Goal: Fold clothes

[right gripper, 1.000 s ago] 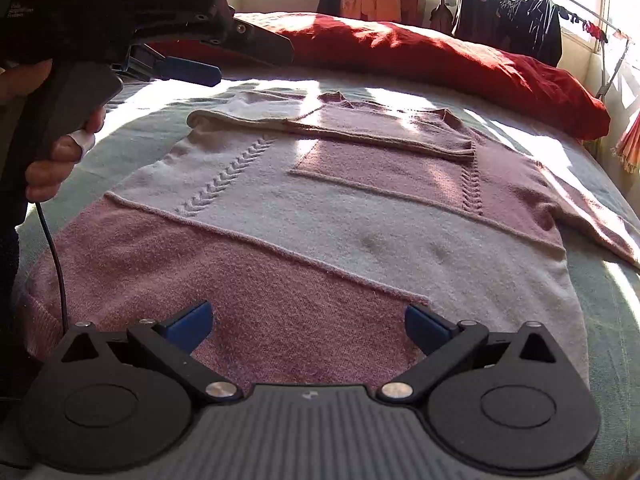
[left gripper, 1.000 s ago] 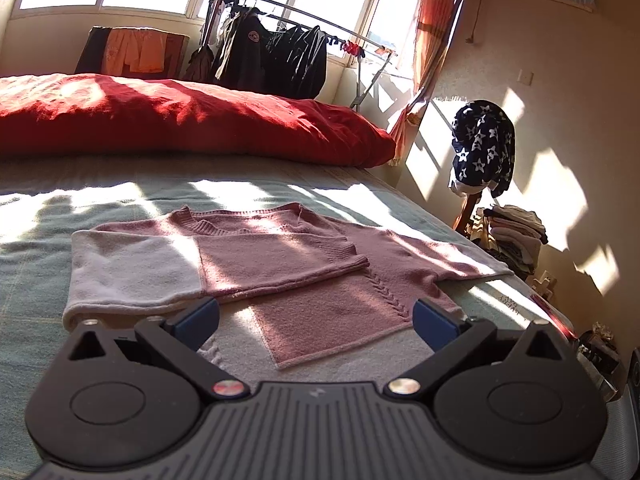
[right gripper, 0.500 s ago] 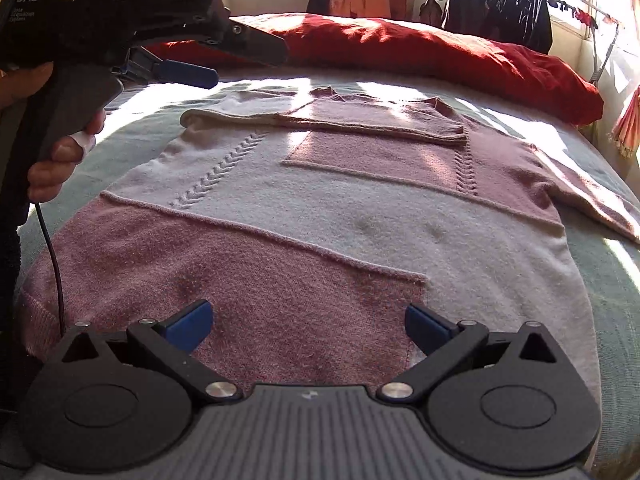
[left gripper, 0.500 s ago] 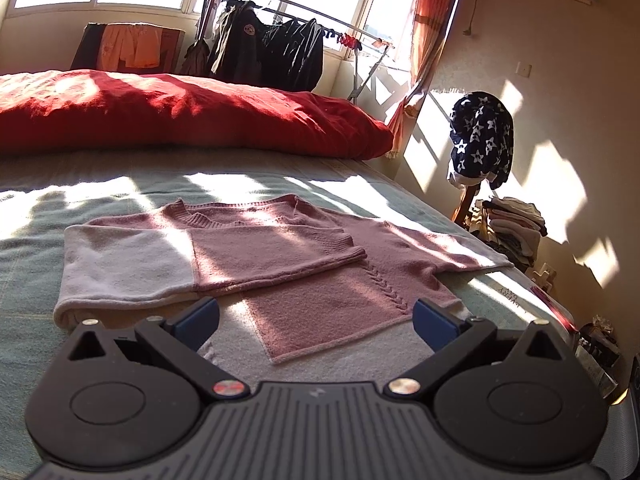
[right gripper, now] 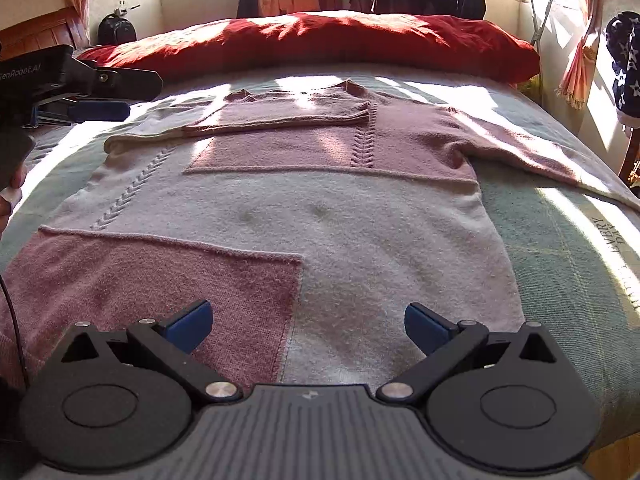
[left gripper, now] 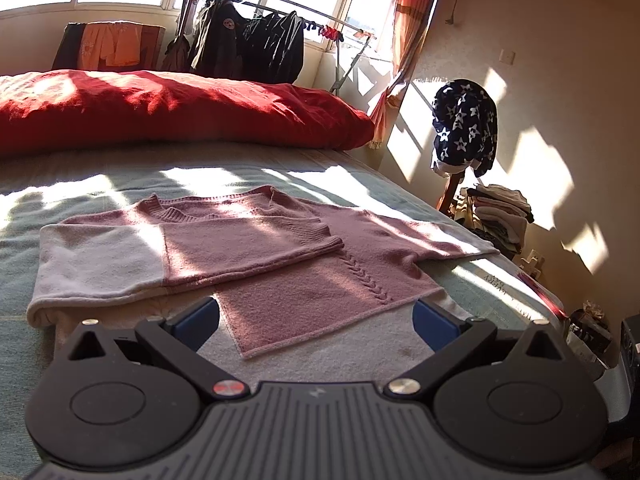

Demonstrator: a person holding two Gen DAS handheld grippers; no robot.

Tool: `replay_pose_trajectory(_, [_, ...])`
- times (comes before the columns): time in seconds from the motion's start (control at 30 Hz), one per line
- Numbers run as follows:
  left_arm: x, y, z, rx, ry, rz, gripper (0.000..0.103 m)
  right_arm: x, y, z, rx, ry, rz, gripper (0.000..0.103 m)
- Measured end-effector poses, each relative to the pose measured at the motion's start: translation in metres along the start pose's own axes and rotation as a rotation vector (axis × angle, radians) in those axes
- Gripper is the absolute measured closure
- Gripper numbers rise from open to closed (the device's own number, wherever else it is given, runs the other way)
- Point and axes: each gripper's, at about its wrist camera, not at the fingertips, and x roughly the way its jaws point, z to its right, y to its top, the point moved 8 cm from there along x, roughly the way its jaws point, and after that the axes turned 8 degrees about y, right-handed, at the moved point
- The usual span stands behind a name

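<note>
Sweater (right gripper: 288,200), just one, pink and cream, lies flat on the green bedspread (right gripper: 560,248) with one sleeve folded across its chest. Two grippers: right gripper (right gripper: 308,322) gapes wide over the hem, left gripper (left gripper: 316,320) gapes too, near the shoulder. Farther back, one red duvet (right gripper: 320,44), then a clothes rack (left gripper: 256,36) by the window.

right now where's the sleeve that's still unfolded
In the right wrist view the unfolded sleeve lies out to the right of the sweater, across the green bedspread, below the red pillow.
</note>
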Motion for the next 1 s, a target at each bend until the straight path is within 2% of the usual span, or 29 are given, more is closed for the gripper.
replay_pose_trajectory(0.07, [0.001,0.001,-0.002,-0.009,-0.001,0.002,0.001,0.002,-0.007,0.011,0.046,-0.009,-0.014,0.000])
replay_pose_trajectory(0.13, [0.002,0.002,-0.004,-0.019,0.002,0.006,0.001,-0.002,-0.006,0.017,0.066,0.006,0.011,0.000])
replay_pose_trajectory(0.37, [0.010,0.002,-0.010,-0.039,0.019,-0.004,0.001,0.007,0.045,0.043,0.064,-0.023,0.120,0.000])
replay_pose_trajectory(0.43, [0.012,0.002,-0.010,-0.040,0.020,-0.007,0.001,0.020,0.053,0.053,0.093,-0.012,0.116,0.000])
replay_pose_trajectory(0.6, [0.017,0.001,-0.013,-0.044,0.024,-0.018,0.001,0.034,0.044,0.078,0.181,-0.015,0.099,0.000])
replay_pose_trajectory(0.8, [0.022,0.003,-0.018,-0.068,0.031,-0.020,0.001,0.023,0.054,0.068,0.110,-0.021,0.124,0.000])
replay_pose_trajectory(1.0, [0.026,0.002,-0.019,-0.068,0.034,-0.030,0.001,0.039,0.051,0.065,0.089,-0.001,0.085,0.000])
